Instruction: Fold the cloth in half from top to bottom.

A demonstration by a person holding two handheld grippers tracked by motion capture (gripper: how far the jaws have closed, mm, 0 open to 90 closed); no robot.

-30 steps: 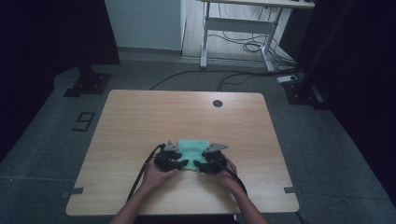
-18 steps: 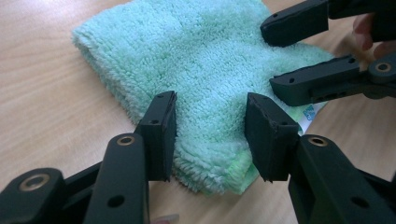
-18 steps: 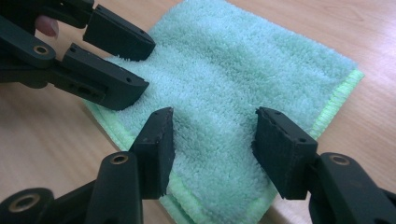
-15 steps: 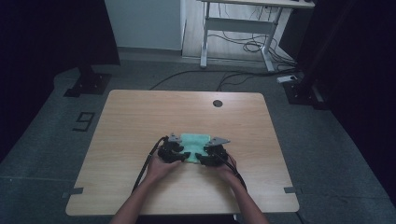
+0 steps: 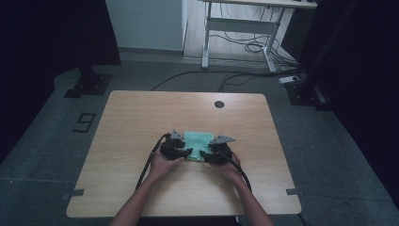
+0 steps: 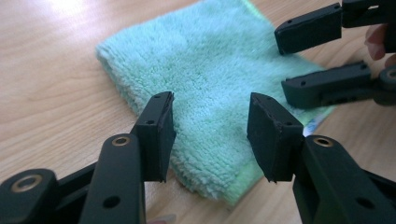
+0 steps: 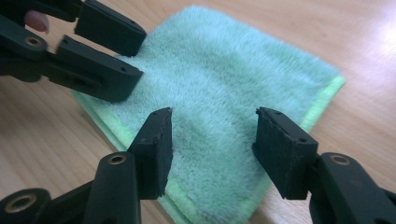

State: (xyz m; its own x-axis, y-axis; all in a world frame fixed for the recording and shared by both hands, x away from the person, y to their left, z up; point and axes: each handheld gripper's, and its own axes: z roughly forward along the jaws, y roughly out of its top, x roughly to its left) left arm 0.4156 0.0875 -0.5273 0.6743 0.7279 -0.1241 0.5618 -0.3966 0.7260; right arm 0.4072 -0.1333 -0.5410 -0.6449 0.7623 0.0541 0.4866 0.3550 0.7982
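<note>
Green folded cloth (image 5: 197,142) between left tool (image 5: 187,152), right tool (image 5: 203,154), both agape

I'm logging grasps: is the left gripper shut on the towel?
No; in the left gripper view the left gripper stands open, its jaws apart over the flat towel.

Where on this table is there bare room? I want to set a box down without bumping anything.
The table is bare on its far half, between the green cloth and the round hole, and on wide strips left and right of the hands. It is crowded near the middle, where the left gripper and right gripper flank the cloth.
</note>
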